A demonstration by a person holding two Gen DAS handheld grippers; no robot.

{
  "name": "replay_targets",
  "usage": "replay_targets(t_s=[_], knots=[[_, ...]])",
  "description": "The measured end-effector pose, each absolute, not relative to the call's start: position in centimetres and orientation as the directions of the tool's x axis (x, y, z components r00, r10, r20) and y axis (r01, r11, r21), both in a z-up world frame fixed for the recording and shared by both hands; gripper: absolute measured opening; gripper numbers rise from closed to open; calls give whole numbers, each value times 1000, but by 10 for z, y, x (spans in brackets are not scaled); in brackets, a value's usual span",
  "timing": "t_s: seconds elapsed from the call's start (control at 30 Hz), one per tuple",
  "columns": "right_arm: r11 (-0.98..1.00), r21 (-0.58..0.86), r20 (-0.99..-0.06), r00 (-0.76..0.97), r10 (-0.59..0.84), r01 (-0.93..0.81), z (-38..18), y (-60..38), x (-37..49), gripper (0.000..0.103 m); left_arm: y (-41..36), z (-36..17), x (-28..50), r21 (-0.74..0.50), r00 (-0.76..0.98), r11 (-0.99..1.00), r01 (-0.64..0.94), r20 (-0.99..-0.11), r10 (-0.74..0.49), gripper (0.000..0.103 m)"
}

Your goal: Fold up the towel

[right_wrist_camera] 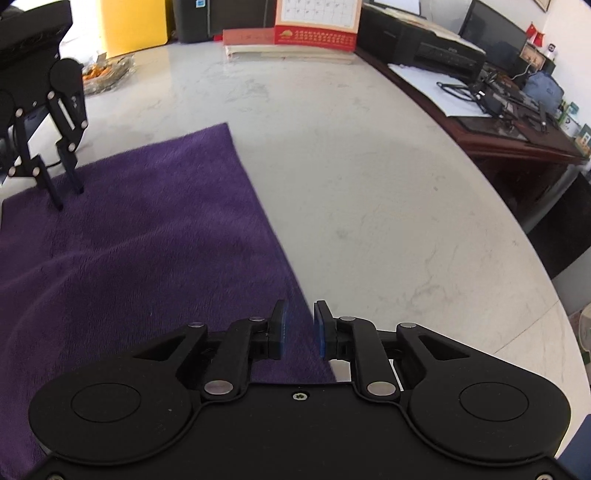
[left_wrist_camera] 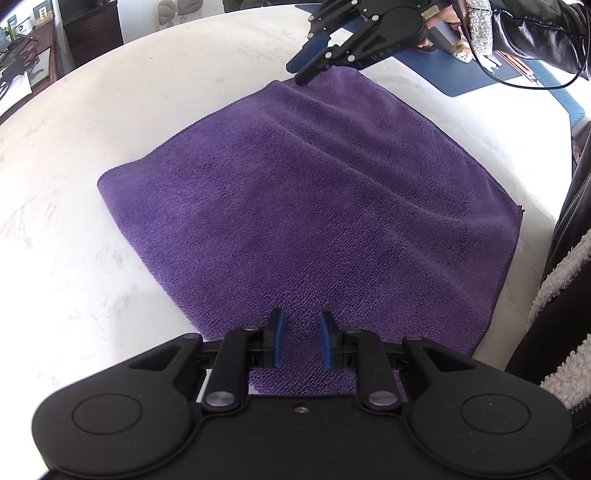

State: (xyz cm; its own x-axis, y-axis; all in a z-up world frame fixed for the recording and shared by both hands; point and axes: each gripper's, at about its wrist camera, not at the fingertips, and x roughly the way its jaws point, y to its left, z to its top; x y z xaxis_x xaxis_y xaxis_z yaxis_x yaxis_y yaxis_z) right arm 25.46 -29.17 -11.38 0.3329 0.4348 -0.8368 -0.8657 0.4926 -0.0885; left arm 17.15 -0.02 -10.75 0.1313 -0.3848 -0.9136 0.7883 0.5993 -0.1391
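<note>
At bottom centre of left wrist view: left gripper [left_wrist_camera: 301,321], pitched steeply down over near corner of purple towel [left_wrist_camera: 314,206]. Pads set a narrow gap apart, pile visible flat between them, nothing clamped. Fingertips seen resting on the cloth in right wrist view, upper left.

At top of same view: right gripper [left_wrist_camera: 297,74], angled down to far corner of towel, tips at the cloth. Noted in its own view as slightly parted over the towel's right edge, nothing pinched. Held by a hand [left_wrist_camera: 441,24] in a black sleeve [left_wrist_camera: 535,33]; hand largely hidden behind the tool body.

Towel spread flat on white marbled table [left_wrist_camera: 110,110], shallow ridges running across far half. Near corner covered by left gripper body; left portion cut off by frame in right wrist view, image soft there.

Faint raised lettering on right gripper's side, not legible. Desk calendar [right_wrist_camera: 317,22] at top centre, cut off by frame; red base carries gold print too small to read.
</note>
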Motion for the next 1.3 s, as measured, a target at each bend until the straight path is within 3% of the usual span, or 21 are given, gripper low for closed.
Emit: replay_targets(t_s=[0.33,0.47,1.03,1.3], knots=[[457,-28,-851,261,455,-889,-118,-296,261,20,-1,-108,171,-142,131,607,782,-914,-383,19],[431,-31,-858,245,452,-902,-117,-295,259,5,0,-108,171,-142,131,607,782,-914,-383,19],[465,-166,-854,363,372,-870,-119,-311,260,5,1,-106,171,-140,129,604,785,-916,-380,19],[646,-155,-813,468,347,-748,-92,-343,245,11,-2,-105,166,-102,150,593,799,-920,-361,19]])
